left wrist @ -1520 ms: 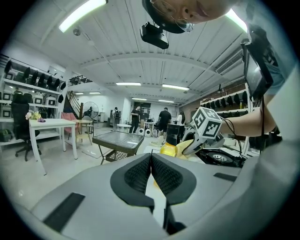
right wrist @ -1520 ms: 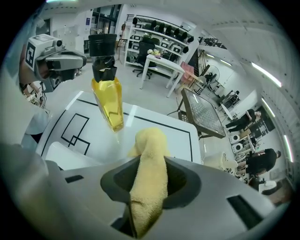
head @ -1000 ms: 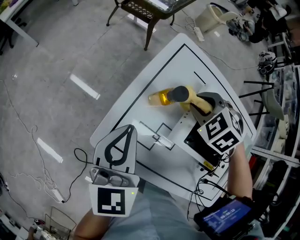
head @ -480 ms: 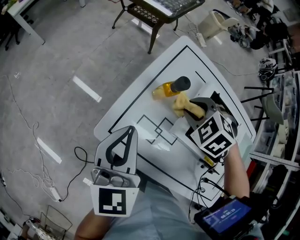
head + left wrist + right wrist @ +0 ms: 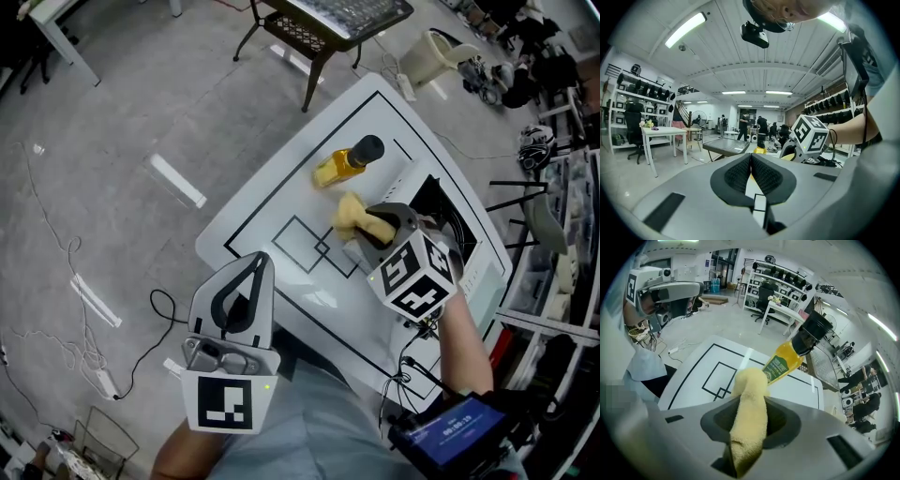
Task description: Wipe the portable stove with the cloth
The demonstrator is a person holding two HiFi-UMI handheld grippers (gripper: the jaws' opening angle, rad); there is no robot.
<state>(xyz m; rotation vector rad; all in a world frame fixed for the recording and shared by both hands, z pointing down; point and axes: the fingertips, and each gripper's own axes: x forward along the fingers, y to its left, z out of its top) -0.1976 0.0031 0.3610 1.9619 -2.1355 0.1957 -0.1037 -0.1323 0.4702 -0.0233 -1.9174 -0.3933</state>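
Yellow cloth (image 5: 351,215) is hanging from the right gripper (image 5: 373,225) in the head view, over the middle of the white table (image 5: 281,202), just beside the portable stove (image 5: 448,214) at the table's right edge. The left gripper (image 5: 246,281) is hovering at the near edge. In the left gripper view its jaws are pressing together, empty. In the right gripper view the jaws are clamping the cloth, near a bottle (image 5: 785,362).

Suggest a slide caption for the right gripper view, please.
Right gripper, jaws shut on the yellow cloth, over the white table with the black-capped bottle just beyond.
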